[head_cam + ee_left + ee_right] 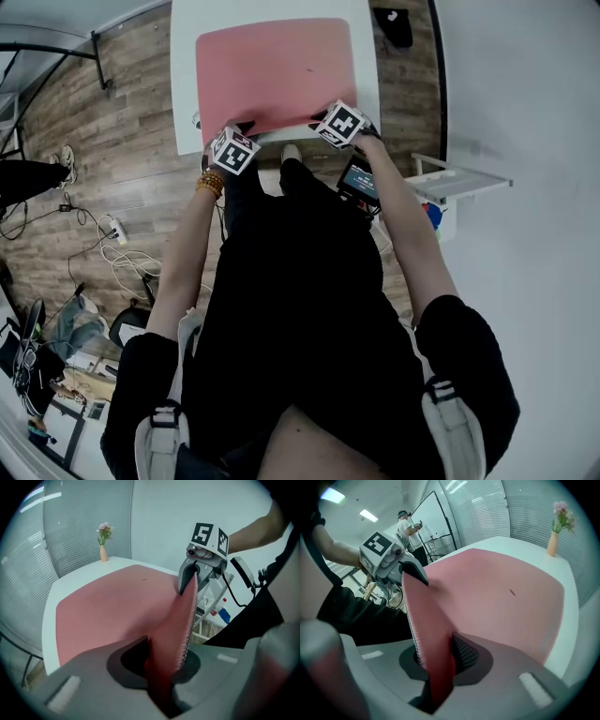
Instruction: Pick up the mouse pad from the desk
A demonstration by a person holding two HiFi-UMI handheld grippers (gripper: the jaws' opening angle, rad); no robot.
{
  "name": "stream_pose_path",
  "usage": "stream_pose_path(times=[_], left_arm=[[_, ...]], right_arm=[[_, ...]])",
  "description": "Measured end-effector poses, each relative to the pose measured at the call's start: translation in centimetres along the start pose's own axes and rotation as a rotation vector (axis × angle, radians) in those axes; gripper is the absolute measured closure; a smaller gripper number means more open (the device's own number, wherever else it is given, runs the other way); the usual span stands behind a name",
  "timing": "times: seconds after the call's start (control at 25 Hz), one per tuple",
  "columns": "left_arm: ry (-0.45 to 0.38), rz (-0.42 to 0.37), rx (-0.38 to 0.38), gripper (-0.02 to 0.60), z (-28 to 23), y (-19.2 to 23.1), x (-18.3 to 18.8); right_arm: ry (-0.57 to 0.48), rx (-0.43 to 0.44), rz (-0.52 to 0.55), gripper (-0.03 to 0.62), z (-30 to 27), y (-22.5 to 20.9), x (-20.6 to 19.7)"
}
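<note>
The pink mouse pad's [277,70] near edge is clamped by the left gripper [240,128] and right gripper [323,120], both pointed steeply down over the white desk [185,84].

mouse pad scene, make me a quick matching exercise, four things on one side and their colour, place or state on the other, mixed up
Things:
1. mouse pad
2. vase
3. left gripper
4. desk

Descriptions:
a. white, lying under everything else
b. pink, near edge curled up
c. stands at the far edge, holding flowers
d. clamped shut on a thin pink edge

Pairs: 1-b, 2-c, 3-d, 4-a
</note>
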State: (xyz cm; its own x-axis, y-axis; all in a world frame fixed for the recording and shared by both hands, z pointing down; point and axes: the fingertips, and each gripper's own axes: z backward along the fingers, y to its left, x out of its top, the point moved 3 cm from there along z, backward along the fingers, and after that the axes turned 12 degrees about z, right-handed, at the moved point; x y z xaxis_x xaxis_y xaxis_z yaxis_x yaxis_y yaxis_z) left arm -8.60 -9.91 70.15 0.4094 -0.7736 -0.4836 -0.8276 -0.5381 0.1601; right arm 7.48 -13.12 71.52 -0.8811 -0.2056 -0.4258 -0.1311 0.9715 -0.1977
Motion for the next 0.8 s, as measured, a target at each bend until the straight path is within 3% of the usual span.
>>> stream_pose_path(times=[0.28, 0.56, 0.8], left_arm=[[-0.018, 0.024, 0.0, 0.531, 0.6, -0.5, -0.7], [-0.09, 0.08, 0.003, 0.534, 2.1, -0.4, 0.5], [-0.152, 0.074, -0.005, 0.535, 3.6, -1.4, 1.7]], right_arm=[[0.019, 0.033, -0.023, 0.516, 0.0, 0.8, -0.1], [-0.001, 0.064, -0.007, 0.516, 1.1, 1.0, 0.6], [-0.03, 0.057, 0.042, 0.52, 2.9, 1.3, 1.0]])
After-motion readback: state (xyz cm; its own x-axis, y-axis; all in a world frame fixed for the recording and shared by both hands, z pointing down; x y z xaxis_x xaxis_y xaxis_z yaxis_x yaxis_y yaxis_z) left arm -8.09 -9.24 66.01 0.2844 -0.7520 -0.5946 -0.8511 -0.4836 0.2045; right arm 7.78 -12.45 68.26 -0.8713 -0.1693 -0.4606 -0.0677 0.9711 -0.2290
